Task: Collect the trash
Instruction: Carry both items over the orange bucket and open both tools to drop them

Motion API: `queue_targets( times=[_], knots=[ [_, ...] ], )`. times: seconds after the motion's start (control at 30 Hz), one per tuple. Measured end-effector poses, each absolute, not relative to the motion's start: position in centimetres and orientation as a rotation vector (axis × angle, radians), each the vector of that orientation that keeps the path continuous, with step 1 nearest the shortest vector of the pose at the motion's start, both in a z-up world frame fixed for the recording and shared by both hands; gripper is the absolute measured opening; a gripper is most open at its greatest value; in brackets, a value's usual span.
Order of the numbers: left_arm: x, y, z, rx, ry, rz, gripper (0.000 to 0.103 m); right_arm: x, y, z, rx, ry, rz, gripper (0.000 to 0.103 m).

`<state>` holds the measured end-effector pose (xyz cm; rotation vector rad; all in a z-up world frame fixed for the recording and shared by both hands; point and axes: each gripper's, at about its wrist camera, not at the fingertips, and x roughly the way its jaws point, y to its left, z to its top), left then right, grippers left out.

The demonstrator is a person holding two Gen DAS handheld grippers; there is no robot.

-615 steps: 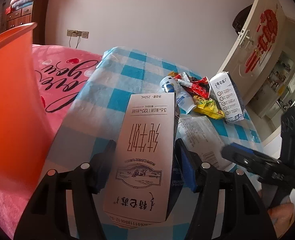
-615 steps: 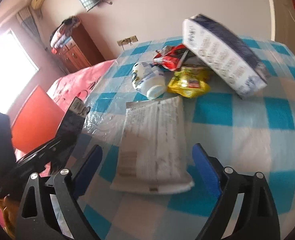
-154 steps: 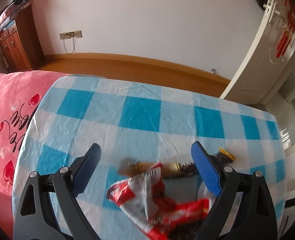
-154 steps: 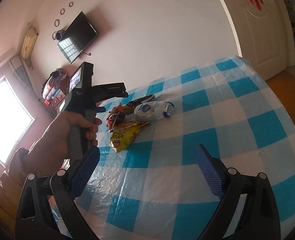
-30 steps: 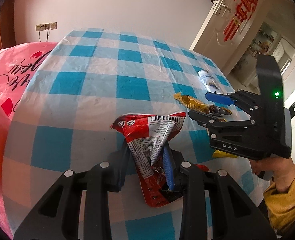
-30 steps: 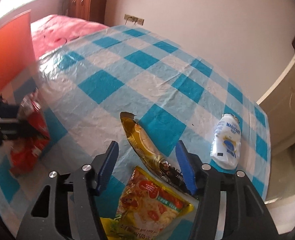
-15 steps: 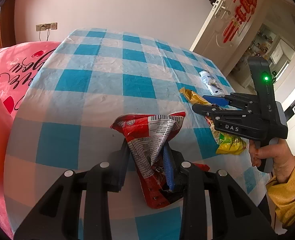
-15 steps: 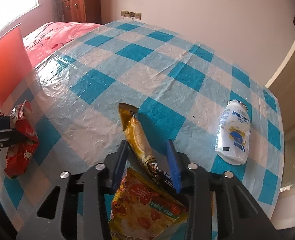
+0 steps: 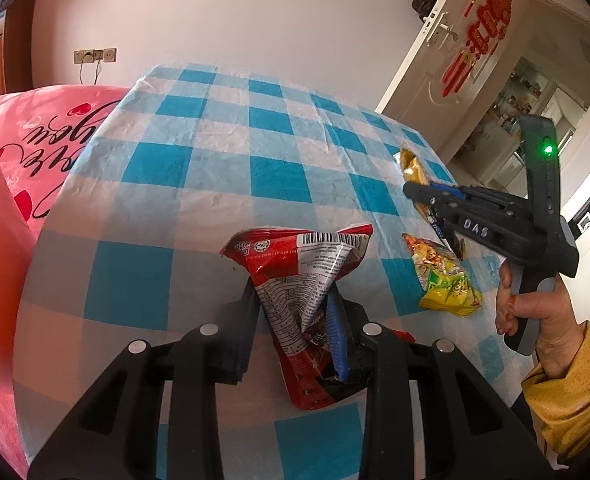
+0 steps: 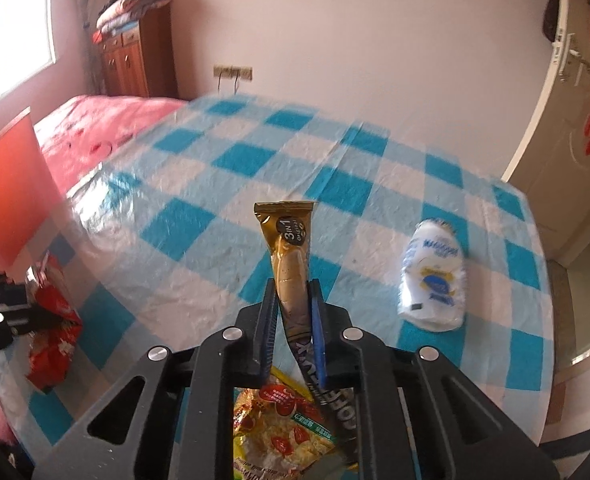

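My left gripper point(image 9: 293, 306) is shut on a crumpled red snack wrapper point(image 9: 299, 264), held above the blue-checked tablecloth point(image 9: 215, 152). In the right wrist view my right gripper point(image 10: 293, 300) is shut on a gold coffee-stick sachet point(image 10: 289, 240), which stands up between the pads, lifted off the cloth. From the left wrist camera the right gripper point(image 9: 421, 196) appears with the same gold sachet point(image 9: 411, 164) sticking out past its tips. A yellow noodle packet point(image 9: 441, 280) lies flat on the cloth under the right gripper. A white drink bottle point(image 10: 433, 276) lies on its side to the right.
An orange bin point(image 10: 9, 188) stands off the table's left side, beside a pink bedspread point(image 9: 43, 128). A white door point(image 9: 475, 44) with red decoration is at the far right, a wooden dresser point(image 10: 135, 52) at the back wall. A hand point(image 9: 535, 320) in a yellow sleeve holds the right gripper.
The right gripper's jaws closed on the gold sachet and lifted it off the cloth, rolling upright. The left gripper kept still with the red wrapper.
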<state>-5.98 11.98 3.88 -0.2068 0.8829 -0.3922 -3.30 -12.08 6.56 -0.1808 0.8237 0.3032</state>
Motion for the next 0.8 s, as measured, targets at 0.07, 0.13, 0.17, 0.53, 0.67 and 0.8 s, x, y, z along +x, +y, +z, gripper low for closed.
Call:
queue_targets(
  times=[0.07, 0.13, 0.17, 0.53, 0.67, 0.8],
  knots=[
    [-6.2, 12.1, 4.2, -0.208, 0.873, -0.395, 0.033, -3.7, -12.3, 7.6, -0.156, 0.79, 0.296, 0.015],
    [-6.4, 12.2, 4.6, -0.209, 0.858, -0.399, 0.033, -4.0, -12.5, 8.7, -0.119, 0.762, 0.293, 0.014],
    [-6.6, 12.3, 4.8, -0.21, 0.852, -0.401, 0.033, -4.2, -12.6, 9.2, -0.101, 0.749, 0.293, 0.014],
    [-8.3, 13.7, 8.5, -0.236, 0.746, -0.412, 0.033, -5.9, -11.2, 14.2, 0.111, 0.679, 0.407, 0.013],
    [-9.1, 14.9, 10.3, -0.247, 0.694, -0.396, 0.033, -6.4, -9.7, 15.8, 0.184, 0.664, 0.487, 0.013],
    [-9.9, 16.8, 12.7, -0.247, 0.63, -0.36, 0.033, -6.9, -7.3, 17.8, 0.23, 0.643, 0.57, 0.013]
  ],
)
